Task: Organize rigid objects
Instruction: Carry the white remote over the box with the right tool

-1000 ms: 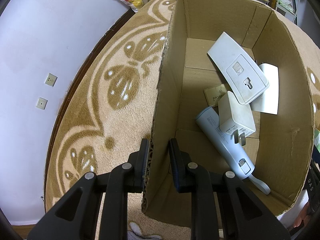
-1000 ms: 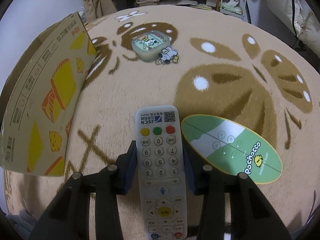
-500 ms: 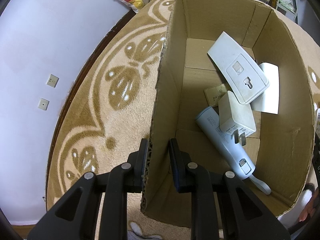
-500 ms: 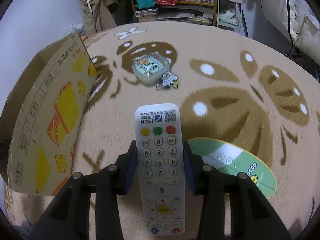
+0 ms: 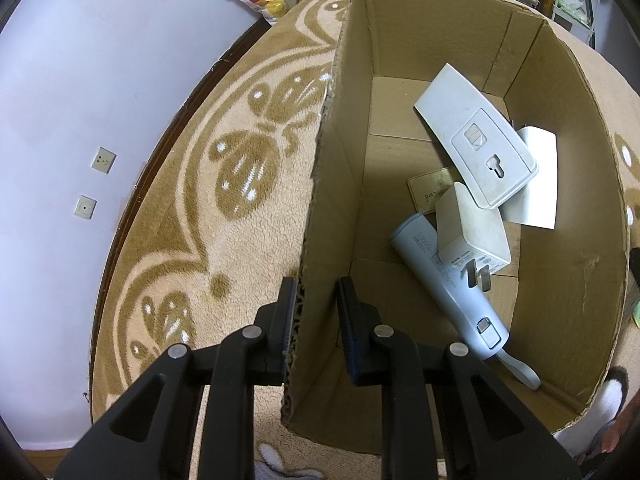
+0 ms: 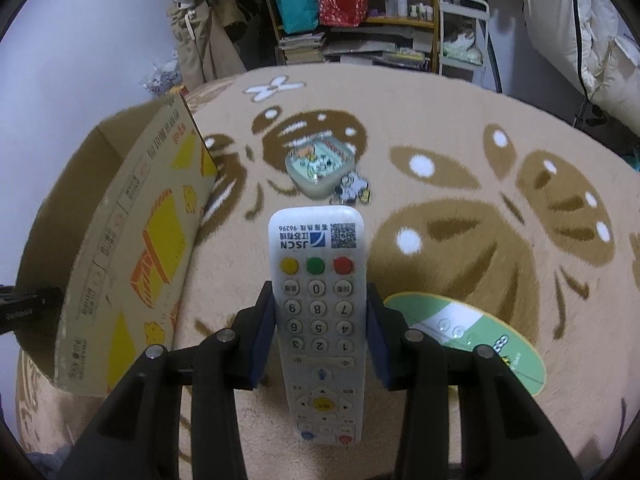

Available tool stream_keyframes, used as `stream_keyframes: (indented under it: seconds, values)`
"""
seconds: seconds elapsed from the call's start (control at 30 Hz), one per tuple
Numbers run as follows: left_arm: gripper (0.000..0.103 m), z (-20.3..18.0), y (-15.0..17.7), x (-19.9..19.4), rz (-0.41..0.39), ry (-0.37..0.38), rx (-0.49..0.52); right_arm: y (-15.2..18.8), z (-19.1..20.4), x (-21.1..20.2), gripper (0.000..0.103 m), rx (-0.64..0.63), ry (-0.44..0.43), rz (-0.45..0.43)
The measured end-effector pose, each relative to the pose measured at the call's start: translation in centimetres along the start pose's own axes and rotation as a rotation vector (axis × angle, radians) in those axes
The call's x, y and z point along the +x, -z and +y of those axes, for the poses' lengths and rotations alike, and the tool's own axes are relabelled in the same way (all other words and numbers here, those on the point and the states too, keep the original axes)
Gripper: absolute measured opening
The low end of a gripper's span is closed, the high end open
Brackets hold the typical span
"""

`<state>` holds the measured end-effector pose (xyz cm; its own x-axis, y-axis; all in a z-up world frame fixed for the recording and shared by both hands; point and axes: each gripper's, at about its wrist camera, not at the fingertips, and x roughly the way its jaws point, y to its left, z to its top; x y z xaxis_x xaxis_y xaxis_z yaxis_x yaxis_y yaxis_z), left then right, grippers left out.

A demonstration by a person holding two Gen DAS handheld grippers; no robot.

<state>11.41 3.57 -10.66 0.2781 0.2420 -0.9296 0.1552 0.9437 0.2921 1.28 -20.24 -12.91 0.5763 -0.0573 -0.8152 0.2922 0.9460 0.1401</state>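
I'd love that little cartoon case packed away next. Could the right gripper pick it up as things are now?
Probably not yet. The right gripper is shut on the remote, so it has no free grip. The cartoon case itself lies uncovered on the carpet ahead.

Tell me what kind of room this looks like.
Most likely a lived-in room at home, perhaps a bedroom or storeroom. A plush patterned rug covers the surface, a crowded shelf with bags, bottles and stacked books stands behind it, and wall sockets sit low on the plain wall.
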Motion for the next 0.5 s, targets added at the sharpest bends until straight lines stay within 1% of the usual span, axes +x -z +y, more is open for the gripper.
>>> stream_keyframes:
  seconds: [0.07,0.23,0.5]
  values:
    - [0.019,0.0,0.0,0.0,-0.001,-0.001,0.002,-0.3,0.3,-0.4,0.044,-0.017,0.018,-0.018]
    - [0.019,0.0,0.1,0.0,-0.002,0.001,0.001,-1.4,0.8,-1.5,0.044,-0.031,0.026,-0.053]
    - [0.019,0.1,0.1,-0.1,-0.005,0.003,-0.002,-4.0,2.9,-3.3,0.044,-0.064,0.003,-0.115]
